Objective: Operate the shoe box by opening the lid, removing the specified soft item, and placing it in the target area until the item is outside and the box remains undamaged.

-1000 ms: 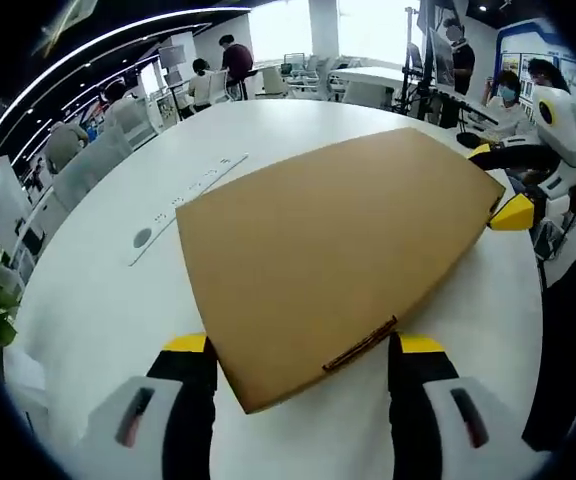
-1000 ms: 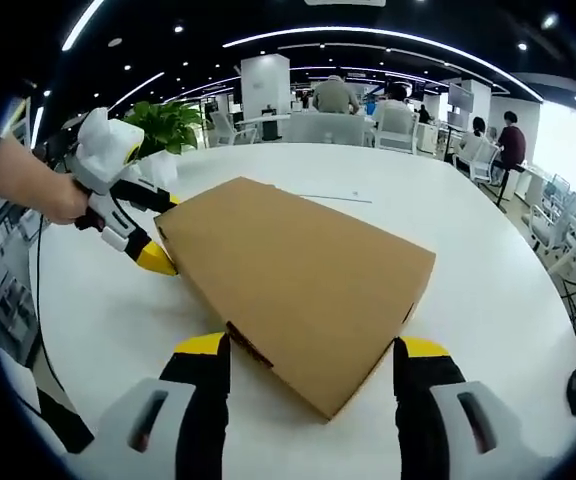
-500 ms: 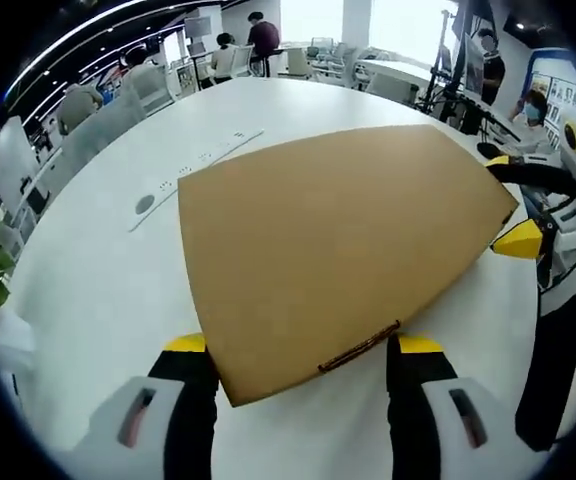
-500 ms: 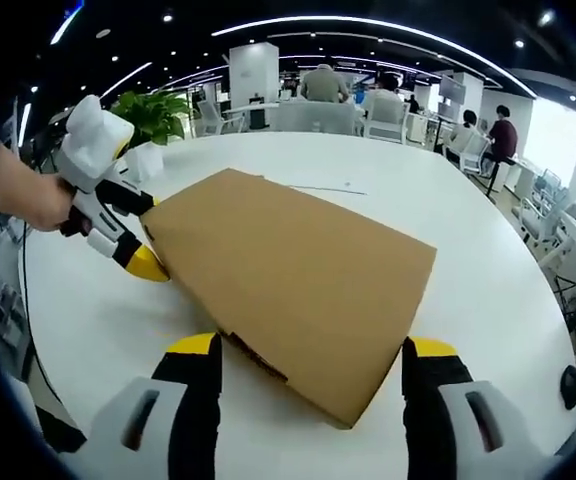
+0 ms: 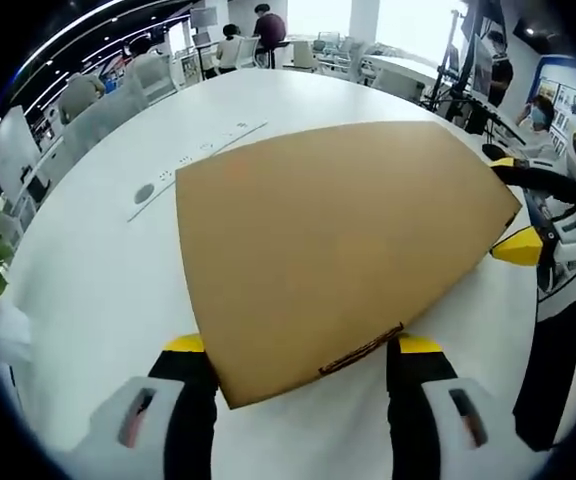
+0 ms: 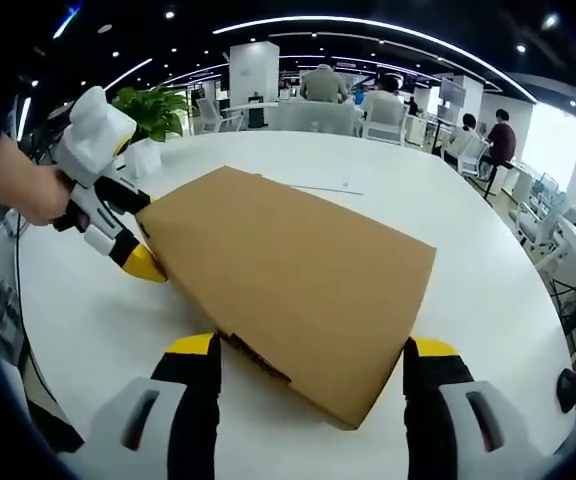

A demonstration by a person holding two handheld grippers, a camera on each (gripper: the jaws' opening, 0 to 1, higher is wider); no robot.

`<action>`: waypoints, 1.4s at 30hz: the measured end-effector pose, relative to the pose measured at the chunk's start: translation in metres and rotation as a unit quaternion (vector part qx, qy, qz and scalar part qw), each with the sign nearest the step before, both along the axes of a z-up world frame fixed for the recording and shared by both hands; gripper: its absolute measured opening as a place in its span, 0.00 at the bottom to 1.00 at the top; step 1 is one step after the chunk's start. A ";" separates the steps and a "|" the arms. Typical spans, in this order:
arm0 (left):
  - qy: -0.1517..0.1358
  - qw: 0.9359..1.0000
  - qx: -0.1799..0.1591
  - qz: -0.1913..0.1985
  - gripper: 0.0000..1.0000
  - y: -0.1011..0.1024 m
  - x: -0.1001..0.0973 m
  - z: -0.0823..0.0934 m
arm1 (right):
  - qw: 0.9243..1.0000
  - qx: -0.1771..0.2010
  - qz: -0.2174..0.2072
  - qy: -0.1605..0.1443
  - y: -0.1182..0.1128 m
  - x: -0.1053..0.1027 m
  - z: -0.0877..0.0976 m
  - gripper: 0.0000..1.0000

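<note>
A shut brown cardboard shoe box (image 5: 338,240) lies flat on the white round table (image 5: 88,280). My left gripper (image 5: 301,346) stands open, its yellow-tipped jaws on either side of the box's near corner, where a dark tab (image 5: 361,350) runs along the lid's edge. In the right gripper view the same box (image 6: 288,275) fills the middle, and my right gripper (image 6: 311,347) is open astride its near end. The right gripper (image 5: 513,205) also straddles the far right corner in the left gripper view. At the box's far left end sits the left gripper (image 6: 136,235), held by a hand (image 6: 23,185).
A long white strip (image 5: 203,165) and a round grommet (image 5: 144,192) are set in the table left of the box. A potted plant (image 6: 153,110) stands at the table's far edge. Chairs and people (image 6: 318,85) are beyond the table.
Both cameras have crept a little closer to the box, so it looks larger. The box stays shut and flat, and both grippers keep their jaws apart at its ends.
</note>
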State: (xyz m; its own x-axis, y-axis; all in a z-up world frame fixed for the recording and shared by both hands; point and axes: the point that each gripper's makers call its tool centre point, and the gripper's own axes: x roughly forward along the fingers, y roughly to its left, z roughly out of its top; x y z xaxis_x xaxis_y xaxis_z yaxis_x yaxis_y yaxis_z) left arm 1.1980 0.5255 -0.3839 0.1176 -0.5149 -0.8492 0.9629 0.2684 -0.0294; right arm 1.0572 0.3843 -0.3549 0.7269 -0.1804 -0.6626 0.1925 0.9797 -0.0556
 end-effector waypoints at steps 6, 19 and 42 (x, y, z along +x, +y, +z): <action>0.005 1.000 0.003 -0.006 0.66 0.003 0.005 -0.001 | 1.000 0.002 0.001 0.001 -0.002 0.001 -0.001 0.75; 0.005 1.000 0.017 0.002 0.66 0.001 0.002 -0.001 | 1.000 0.002 0.003 0.003 -0.004 0.002 -0.003 0.75; 0.000 1.000 0.011 0.014 0.66 0.004 -0.007 -0.001 | 1.000 0.008 0.017 0.015 -0.004 -0.002 -0.002 0.73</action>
State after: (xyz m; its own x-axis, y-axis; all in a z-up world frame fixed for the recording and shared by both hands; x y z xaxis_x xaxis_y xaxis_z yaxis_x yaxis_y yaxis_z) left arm 1.1908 0.5297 -0.3848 0.1315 -0.4923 -0.8605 0.9550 0.2958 -0.0233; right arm 1.0552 0.3808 -0.3565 0.7124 -0.1453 -0.6866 0.1572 0.9865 -0.0457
